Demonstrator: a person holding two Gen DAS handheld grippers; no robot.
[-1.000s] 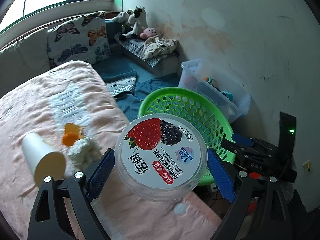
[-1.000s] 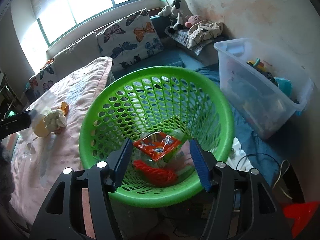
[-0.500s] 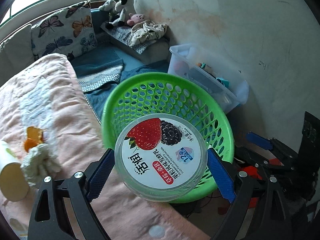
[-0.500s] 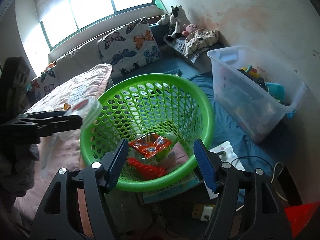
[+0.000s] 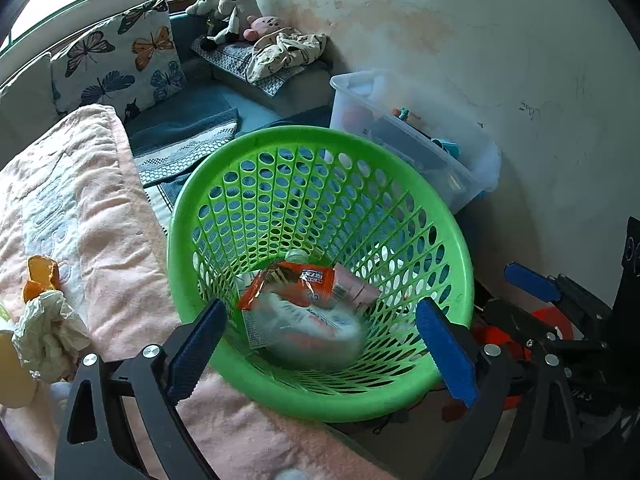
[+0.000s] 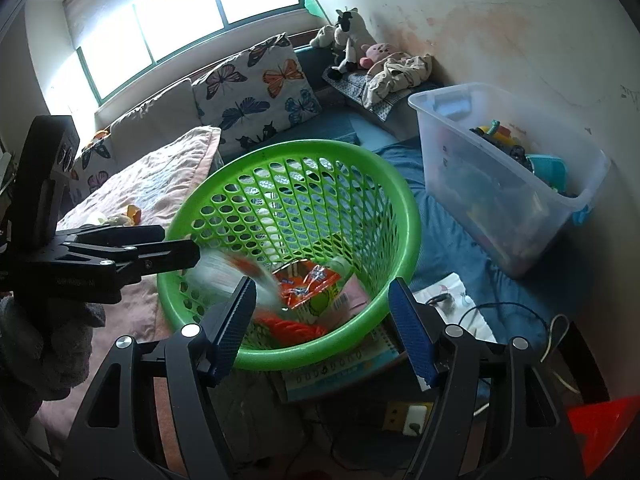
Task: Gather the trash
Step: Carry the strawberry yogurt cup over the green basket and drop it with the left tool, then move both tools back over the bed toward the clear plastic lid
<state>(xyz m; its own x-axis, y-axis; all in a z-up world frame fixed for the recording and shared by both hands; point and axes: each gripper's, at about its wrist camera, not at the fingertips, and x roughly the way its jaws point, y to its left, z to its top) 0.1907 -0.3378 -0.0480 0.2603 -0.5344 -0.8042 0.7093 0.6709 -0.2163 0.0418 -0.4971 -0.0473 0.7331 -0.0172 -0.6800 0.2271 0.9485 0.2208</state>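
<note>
The left gripper stands wide and its jaws are opening, with nothing pressed between the blue pads. Just past them, a round yogurt tub shows only as a white and red blur inside the green basket. It is free of the gripper, low in the basket, over the other trash. In the right wrist view the same tub is a pale smear near the left wall of the basket, just beyond the tip of the left gripper, which reaches over the rim from the left.

Under the tub lies an orange snack wrapper, crumpled and shiny, with a pink carton beside it. A red-orange piece lies at the bottom.

The right gripper is held partly open, and nothing is between its pads. It points down at the near rim of the basket.

The basket has many holes in its wall and stands just beside a bed covered with a pink blanket. On the blanket, left of the basket, there is a crumpled tissue, and an orange peel touches it. Behind the basket stands a clear plastic box with toys, near the wall. A butterfly pillow leans under the window.
</note>
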